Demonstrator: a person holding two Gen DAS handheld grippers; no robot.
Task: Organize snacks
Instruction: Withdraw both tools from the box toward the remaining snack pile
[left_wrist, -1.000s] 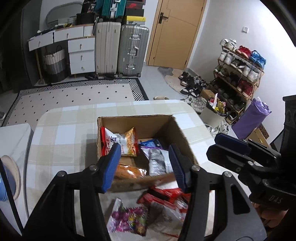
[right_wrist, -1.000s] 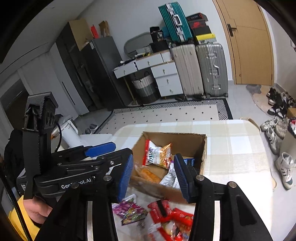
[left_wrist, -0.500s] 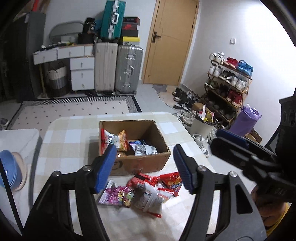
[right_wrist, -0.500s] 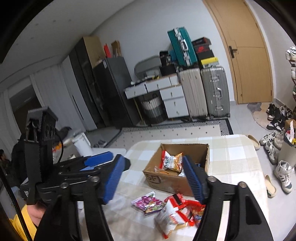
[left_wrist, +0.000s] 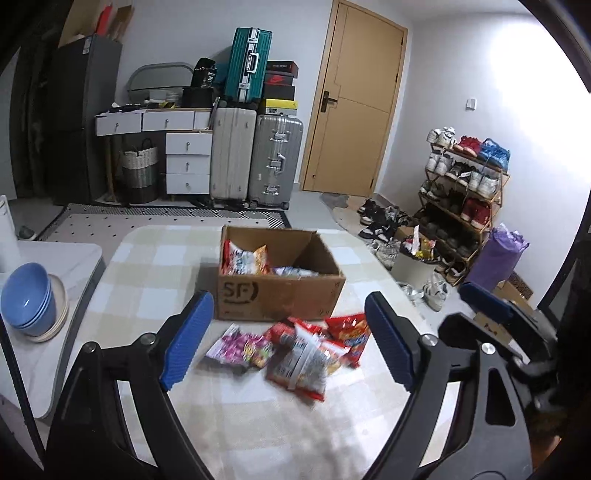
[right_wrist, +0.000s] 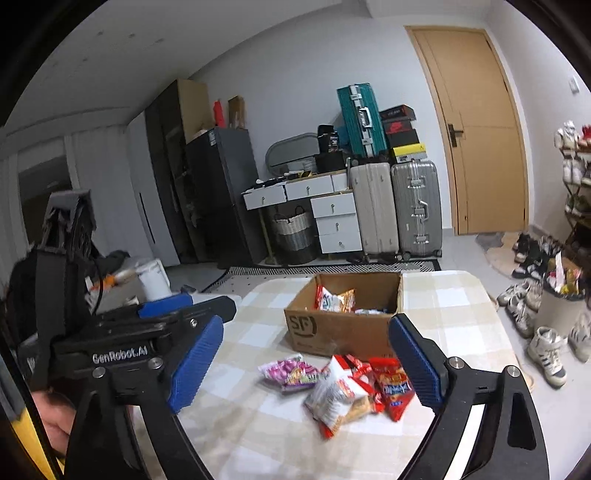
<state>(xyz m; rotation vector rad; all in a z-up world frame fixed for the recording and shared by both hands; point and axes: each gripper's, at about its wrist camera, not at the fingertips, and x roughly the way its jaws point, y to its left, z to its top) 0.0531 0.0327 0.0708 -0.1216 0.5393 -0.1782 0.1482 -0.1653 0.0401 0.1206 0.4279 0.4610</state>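
The snack bags (left_wrist: 295, 350) lie in a pile on the checked table (left_wrist: 147, 266), just in front of the cardboard box (left_wrist: 277, 295) — more bags sit inside it. Both grippers — left gripper (left_wrist: 288, 350) and right gripper (right_wrist: 310, 365) — are opening wide above the table, near the pile, holding nothing.

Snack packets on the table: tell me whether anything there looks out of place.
Yes. Several snack packets lie in a loose, overlapping heap on the table in front of the cardboard box, beside a pink packet, while others are already inside the box.
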